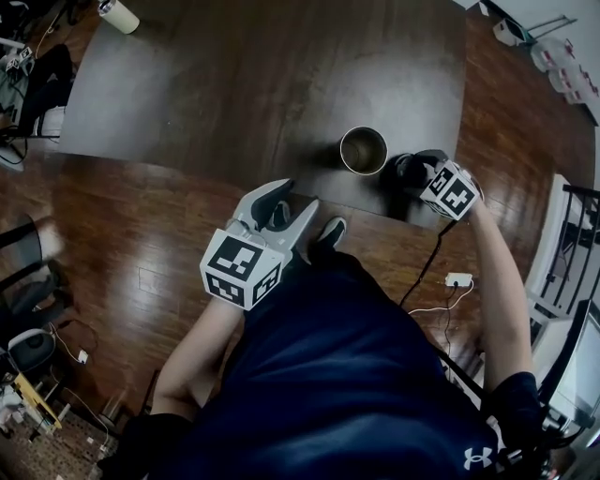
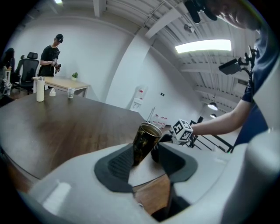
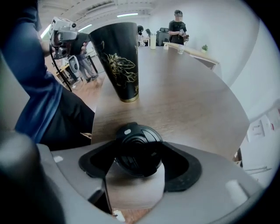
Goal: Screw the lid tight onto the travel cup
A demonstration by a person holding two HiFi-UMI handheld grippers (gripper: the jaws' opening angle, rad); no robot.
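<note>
The travel cup (image 1: pixel 363 150), black with a gold pattern and an open top, stands upright near the front edge of the dark table (image 1: pixel 234 94). Just right of it, my right gripper (image 1: pixel 414 174) is shut on the black lid (image 3: pixel 139 148), held low over the table with the cup (image 3: pixel 118 61) a short way beyond it. My left gripper (image 1: pixel 300 195) hangs off the table, over the wooden floor in front of the person's legs. It is open with nothing between its fingers. In the left gripper view the cup (image 2: pixel 144 142) shows past the left gripper (image 2: pixel 146 154), well apart from it.
A white bottle (image 1: pixel 118 16) stands at the table's far left corner. A white adapter (image 1: pixel 457 279) and its cable lie on the floor at the right. Office chairs (image 1: pixel 28 309) stand at the left. A person (image 2: pixel 51 59) stands by a far desk.
</note>
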